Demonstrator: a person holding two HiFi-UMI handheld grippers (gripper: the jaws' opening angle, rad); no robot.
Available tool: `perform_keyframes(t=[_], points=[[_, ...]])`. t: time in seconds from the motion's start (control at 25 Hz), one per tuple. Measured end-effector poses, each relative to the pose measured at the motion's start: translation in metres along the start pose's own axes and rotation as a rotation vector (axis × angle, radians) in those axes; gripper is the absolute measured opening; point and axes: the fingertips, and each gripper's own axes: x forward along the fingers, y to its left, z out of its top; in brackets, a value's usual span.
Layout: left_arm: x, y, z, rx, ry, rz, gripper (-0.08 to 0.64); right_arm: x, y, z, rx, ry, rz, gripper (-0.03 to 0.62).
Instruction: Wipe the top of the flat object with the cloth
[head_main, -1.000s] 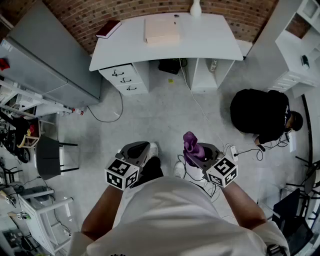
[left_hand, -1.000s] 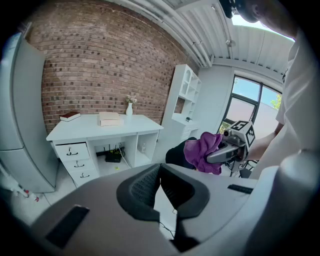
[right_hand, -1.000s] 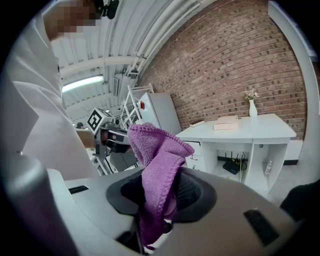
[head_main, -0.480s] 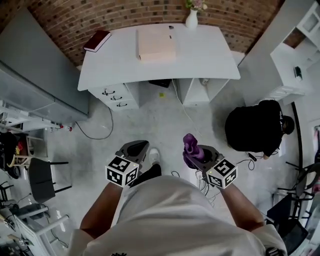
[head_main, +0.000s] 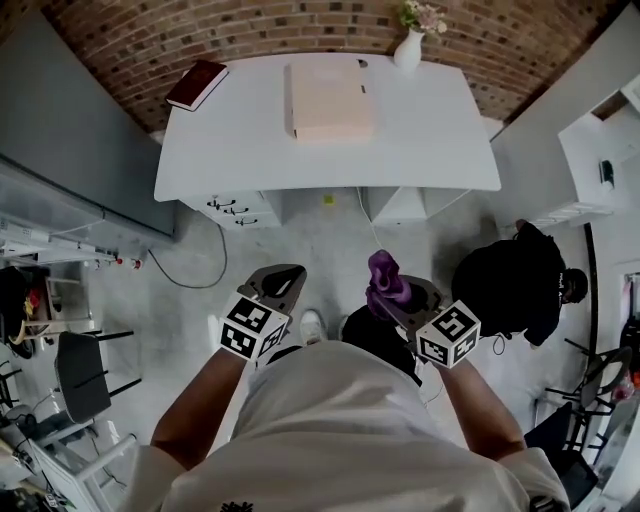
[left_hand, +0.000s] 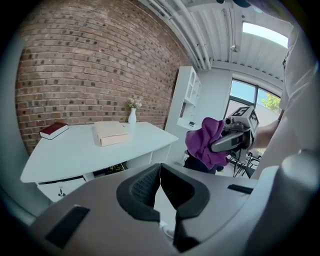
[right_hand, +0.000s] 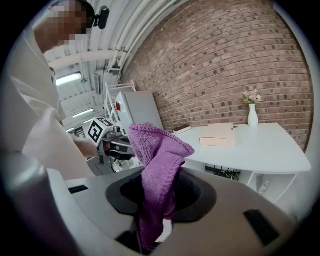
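Wiping isn't started: your right gripper (head_main: 396, 300) pinches the purple cloth (head_main: 383, 279), your left gripper (head_main: 279, 284) is closed on nothing, both well short of the desk (head_main: 430, 130) where the flat object (head_main: 328, 88) lies

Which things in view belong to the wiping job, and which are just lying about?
Job: purple cloth, clamped in the right gripper; flat beige box on the white desk.
Lying about: red book; vase of flowers; person in black.
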Motion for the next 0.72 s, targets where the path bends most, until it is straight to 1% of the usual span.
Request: perform_keyframes(t=[0.08,0.2,0.4,0.56,0.64,0.72], points=[[0.017,0.015,0.011,-0.012,0.005,0.017,0.025,0.01,-0.024,0.015,-0.008,0.012,0.016,0.144],[0.047,0.04,0.026,-0.02,0.027,0.054,0.025,0.025,-0.068,0.033,0.004,0.012,0.033,0.144],[0.099,0.078,0.067,-0.001,0.064,0.156,0.025,0.046,-0.146,0.073,-0.034,0.031,0.103,0.144],[0.144,0.108,0.104,-0.039,0.076,0.231,0.025,0.056,-0.212,0.109,-0.064,0.044,0.15,0.144],[0.166,0.118,0.117,-0.056,0.077,0.258,0.025,0.061,-0.241,0.119,-0.066,0.047,0.171,0.144],[0.188,0.129,0.125,-0.058,0.081,0.279,0.025,0.071,-0.27,0.125,-0.064,0.048,0.182,0.144]])
